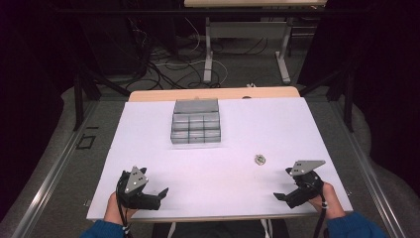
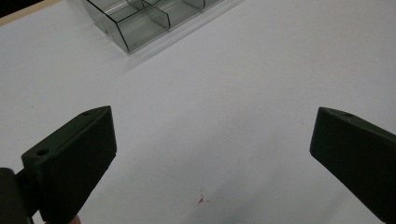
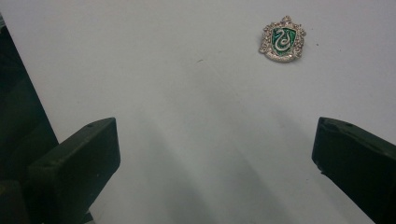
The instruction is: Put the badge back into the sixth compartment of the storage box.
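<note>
Resting low at the table's (image 1: 148, 129) near corners, left gripper (image 1: 151, 191) and right gripper (image 1: 285, 183) spread jaws wide.

The bench (image 1: 148, 148) wears a smooth matt white sheet with a bare wood edge beyond the clear, glossy plastic compartment box (image 1: 196, 128), while the small badge (image 3: 282, 40), nearer than that box, looks like silvery metal with shiny green enamel, and each claw has matt black plastic jaws.
</note>
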A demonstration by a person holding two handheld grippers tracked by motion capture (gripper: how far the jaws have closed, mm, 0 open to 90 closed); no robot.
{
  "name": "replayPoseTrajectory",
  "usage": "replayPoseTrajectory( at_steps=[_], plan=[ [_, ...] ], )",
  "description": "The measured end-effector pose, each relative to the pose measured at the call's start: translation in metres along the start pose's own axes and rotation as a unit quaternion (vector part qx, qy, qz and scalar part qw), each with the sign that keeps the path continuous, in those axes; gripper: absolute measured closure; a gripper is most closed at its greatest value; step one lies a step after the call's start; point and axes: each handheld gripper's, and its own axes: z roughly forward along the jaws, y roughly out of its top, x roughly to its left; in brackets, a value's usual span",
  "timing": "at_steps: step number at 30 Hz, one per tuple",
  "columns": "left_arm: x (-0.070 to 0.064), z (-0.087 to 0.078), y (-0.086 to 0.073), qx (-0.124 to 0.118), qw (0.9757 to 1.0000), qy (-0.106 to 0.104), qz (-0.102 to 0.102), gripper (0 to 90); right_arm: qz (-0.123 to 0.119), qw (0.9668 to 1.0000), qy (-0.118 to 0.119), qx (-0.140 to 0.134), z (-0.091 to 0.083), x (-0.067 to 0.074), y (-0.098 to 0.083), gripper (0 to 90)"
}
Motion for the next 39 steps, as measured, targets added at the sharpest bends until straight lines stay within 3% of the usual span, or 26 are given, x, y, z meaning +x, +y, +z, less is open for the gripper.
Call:
replayPoseTrajectory(
  at_steps=[12,28,37,39],
  plan=[
    [0.000,0.003,0.001,0.006,0.9999,-0.004,0.007,0.6,0.003,1.0000,0.004,0.001,0.001,0.000,0.000,0.6],
    [-0.001,0.003,0.003,0.009,0.9999,-0.005,0.011,0.5,0.017,0.9997,-0.011,0.009,0.005,-0.007,0.007,0.5],
    [-0.001,0.003,0.003,0.010,0.9999,-0.007,0.011,0.5,0.019,0.9996,-0.018,0.007,0.015,-0.013,0.014,0.0],
    [-0.001,0.004,0.002,0.008,0.9999,-0.006,0.012,0.5,0.028,0.9995,-0.014,0.007,0.017,-0.015,0.016,0.0]
  ],
)
